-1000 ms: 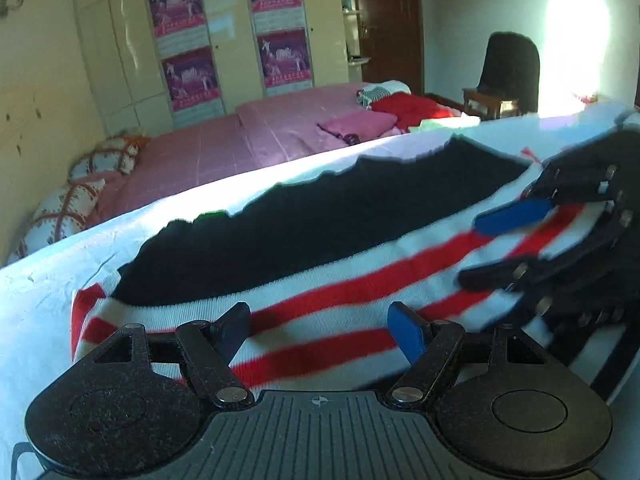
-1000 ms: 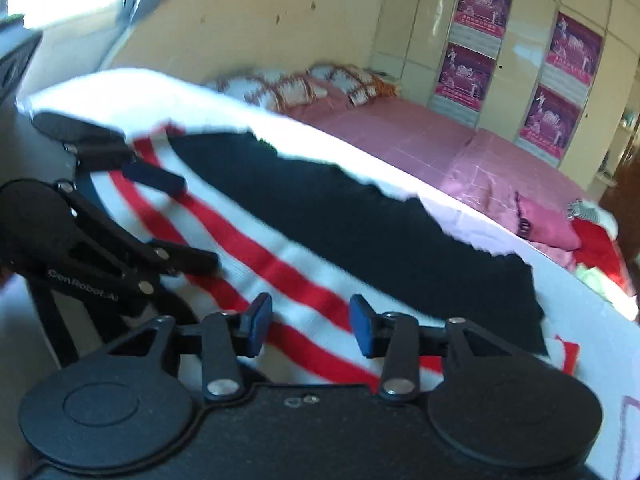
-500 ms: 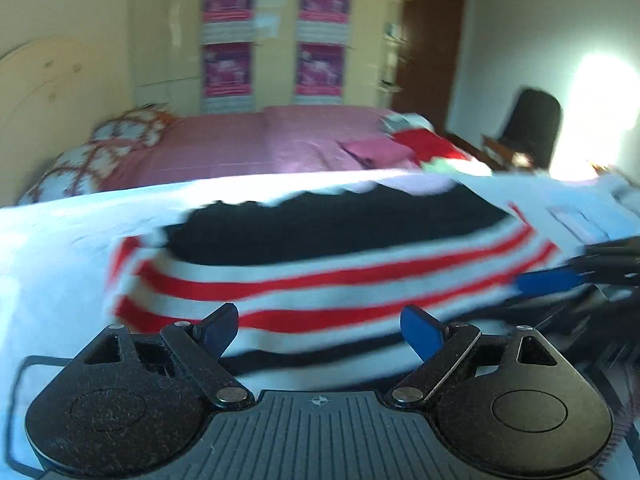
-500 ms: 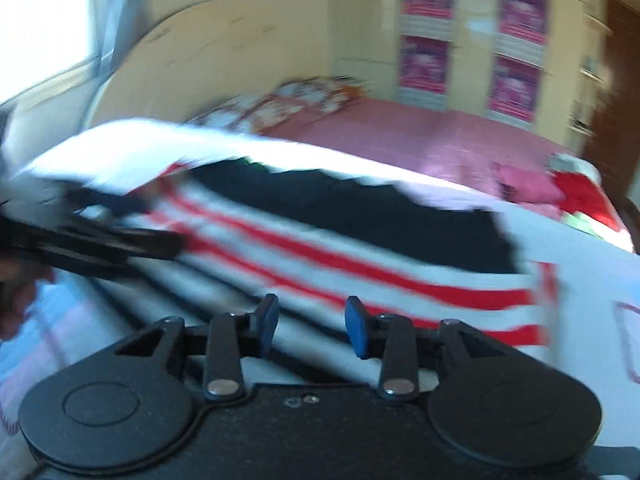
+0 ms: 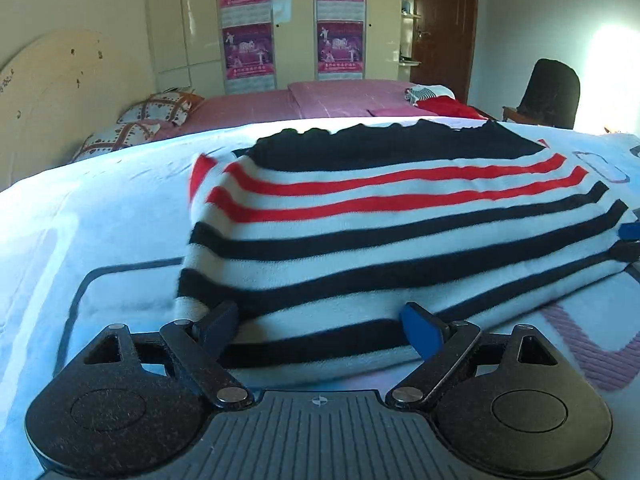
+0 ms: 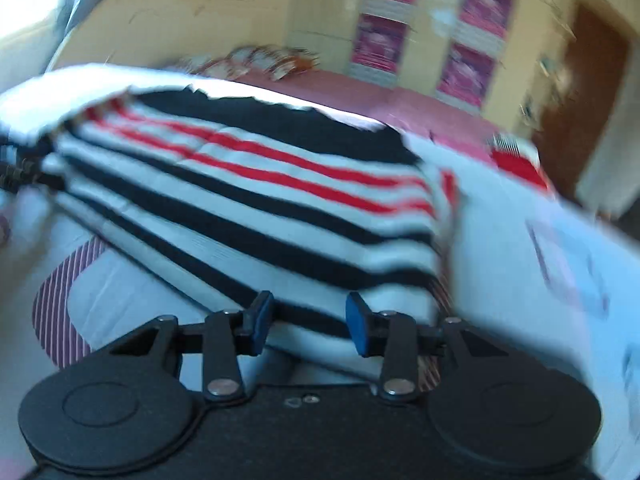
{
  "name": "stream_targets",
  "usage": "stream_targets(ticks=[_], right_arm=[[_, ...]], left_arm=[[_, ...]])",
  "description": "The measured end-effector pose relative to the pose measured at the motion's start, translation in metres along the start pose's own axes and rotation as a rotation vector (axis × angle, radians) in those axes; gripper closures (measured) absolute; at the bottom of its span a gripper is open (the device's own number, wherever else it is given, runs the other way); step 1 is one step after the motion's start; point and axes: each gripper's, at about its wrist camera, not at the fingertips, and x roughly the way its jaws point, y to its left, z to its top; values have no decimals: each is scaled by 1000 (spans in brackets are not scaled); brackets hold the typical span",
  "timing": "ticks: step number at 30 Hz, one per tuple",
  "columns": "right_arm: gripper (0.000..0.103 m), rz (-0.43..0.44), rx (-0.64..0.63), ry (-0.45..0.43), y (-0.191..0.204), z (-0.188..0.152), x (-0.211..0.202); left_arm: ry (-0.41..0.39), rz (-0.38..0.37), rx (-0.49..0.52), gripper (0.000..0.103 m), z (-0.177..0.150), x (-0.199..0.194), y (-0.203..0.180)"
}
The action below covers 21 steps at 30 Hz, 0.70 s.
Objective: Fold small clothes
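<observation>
A folded sweater (image 5: pixel 380 232), white with red and black stripes and a black far band, lies flat on a white blanket (image 5: pixel 100 220). My left gripper (image 5: pixel 318 316) hovers at its near left corner, jaws wide open, and the pads do not press the cloth. A blue pad of the other gripper shows at the sweater's right end (image 5: pixel 630 232). In the blurred right wrist view the sweater (image 6: pixel 248 208) fills the middle. My right gripper (image 6: pixel 309 308) stands at its near right edge, jaws partly apart and gripping nothing.
Behind the blanket is a pink bed (image 5: pixel 320 100) with patterned pillows (image 5: pixel 156 108) and red clothes (image 5: pixel 448 106). A black chair (image 5: pixel 554 92) stands at the far right beside a brown door (image 5: pixel 446 20). Purple patterns mark the blanket (image 6: pixel 60 292).
Both grippers have pulled back to the sweater's near edge and moved apart, so the black stripes now show. Both views have rolled more level. The left jaws stand slightly wider.
</observation>
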Motion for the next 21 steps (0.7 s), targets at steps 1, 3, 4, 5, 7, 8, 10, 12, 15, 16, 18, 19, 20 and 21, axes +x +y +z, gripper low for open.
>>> stream_targets(ticks=[1, 3, 4, 5, 7, 8, 10, 12, 15, 16, 18, 19, 20, 21], right_arm=[[64, 14, 48, -4, -6, -2, -1], [63, -30, 5, 6, 6, 6, 4], [65, -50, -8, 12, 12, 11, 4], [65, -52, -3, 1, 16, 16, -1], [65, -34, 10, -47, 21, 20, -11], [65, -59, 7, -48, 22, 19, -11], [66, -88, 49, -12, 14, 18, -1], [65, -55, 142, 7, -4, 6, 10], [63, -23, 189, -21, -11, 0, 7], [62, -27, 183, -22, -10, 0, 8], [61, -35, 187, -21, -8, 1, 10], [60, -36, 187, -20, -8, 2, 11], [60, -38, 186, -18, -7, 2, 11], [60, -37, 187, -16, -7, 2, 11]], left_arm=[[2, 10, 2, 15, 2, 3, -2], [17, 37, -17, 15, 9, 5, -7], [7, 40, -32, 15, 13, 1, -9], [-22, 36, -36, 15, 15, -6, -11], [-31, 41, -20, 15, 15, -9, -15], [-18, 53, -18, 15, 13, -7, -13], [16, 53, -42, 15, 6, 3, -6], [-5, 25, -69, 12, -2, 7, 2], [-8, 22, -57, 12, -3, 7, 2], [-6, 22, -56, 11, -3, 8, 2], [0, 24, -56, 11, -2, 8, 1], [2, 24, -55, 11, -2, 8, 1], [2, 24, -57, 11, -2, 9, 1], [3, 23, -56, 11, -2, 8, 1]])
